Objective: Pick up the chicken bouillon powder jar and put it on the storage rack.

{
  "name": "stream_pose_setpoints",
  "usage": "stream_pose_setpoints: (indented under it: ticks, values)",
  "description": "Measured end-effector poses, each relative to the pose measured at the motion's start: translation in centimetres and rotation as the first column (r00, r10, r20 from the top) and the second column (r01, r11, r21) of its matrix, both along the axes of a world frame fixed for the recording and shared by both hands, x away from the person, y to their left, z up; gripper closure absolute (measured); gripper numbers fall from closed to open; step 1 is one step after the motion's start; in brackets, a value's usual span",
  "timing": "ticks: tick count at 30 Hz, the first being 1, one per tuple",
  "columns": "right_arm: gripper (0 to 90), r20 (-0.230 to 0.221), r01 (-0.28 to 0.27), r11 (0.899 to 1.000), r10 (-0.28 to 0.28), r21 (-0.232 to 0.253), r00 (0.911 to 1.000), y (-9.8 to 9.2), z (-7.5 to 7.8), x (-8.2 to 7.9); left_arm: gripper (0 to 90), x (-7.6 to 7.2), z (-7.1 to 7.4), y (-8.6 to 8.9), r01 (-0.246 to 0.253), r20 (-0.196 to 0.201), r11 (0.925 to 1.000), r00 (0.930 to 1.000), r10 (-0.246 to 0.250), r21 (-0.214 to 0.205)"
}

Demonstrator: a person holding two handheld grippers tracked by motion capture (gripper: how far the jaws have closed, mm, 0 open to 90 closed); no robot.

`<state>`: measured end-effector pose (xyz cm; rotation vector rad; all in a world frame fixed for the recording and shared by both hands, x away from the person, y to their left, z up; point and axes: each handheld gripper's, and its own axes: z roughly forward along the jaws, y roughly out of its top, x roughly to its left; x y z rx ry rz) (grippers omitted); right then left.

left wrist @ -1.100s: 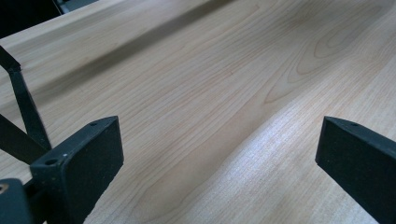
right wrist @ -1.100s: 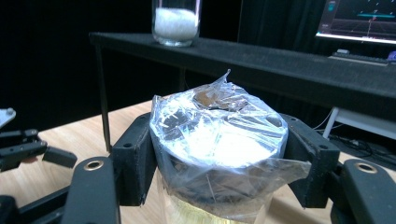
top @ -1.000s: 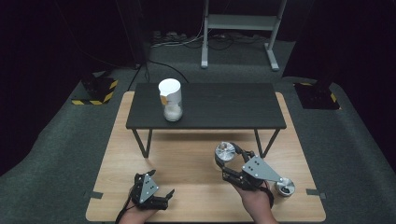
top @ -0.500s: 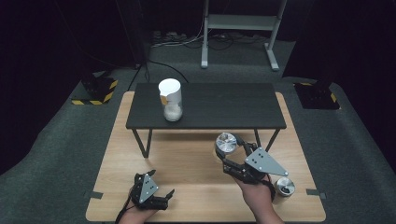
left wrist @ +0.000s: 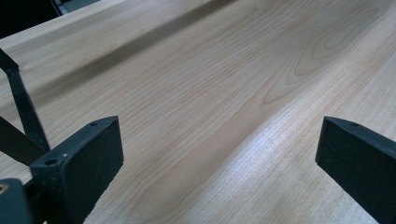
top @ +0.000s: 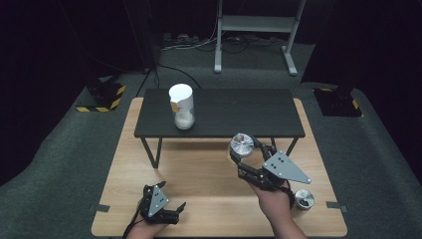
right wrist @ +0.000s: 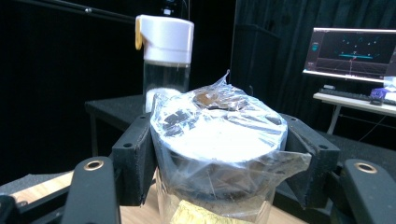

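— Two grippers in play: is the right gripper [top: 245, 160] lifting?
— Yes, it's climbing from lower right toward frame centre, clamped on the film-covered jar [right wrist: 218, 144]; left gripper [top: 171, 209] is idling open, lower left.

Left gripper [left wrist: 219, 154] jaws spread wide, nothing between them, low over the light wood tabletop [left wrist: 224, 79]; thin black struts [left wrist: 25, 116] beside left jaw.
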<state>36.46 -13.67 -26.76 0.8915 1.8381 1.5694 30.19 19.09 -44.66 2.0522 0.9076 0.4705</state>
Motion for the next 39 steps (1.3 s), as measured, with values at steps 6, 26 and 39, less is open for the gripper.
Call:
stream_pose_setpoints:
  ticks: [6, 26, 39]
  values:
    - [35.1, 0.019, 0.011, 1.0, -0.011, 0.01, 0.9998, 0.1, 1.0, 0.4, 1.1, 0.0, 0.0, 0.0, 0.003, -0.001, 1.0, 1.0, -0.003, 0.0]
    - [35.1, 0.067, 0.042, 0.999, -0.044, 0.025, 0.9968, 0.7, 3.2, 1.6, 1.1, 0.0, 0.0, 0.0, 0.012, 0.002, 0.9999, 0.9999, -0.012, 0.0]
    - [35.1, 0.07, 0.071, 0.997, -0.073, 0.03, 0.9949, 0.9, 3.0, 3.3, 1.1, 0.0, 0.0, 0.0, 0.015, 0.003, 0.9999, 0.9999, -0.015, -0.003]
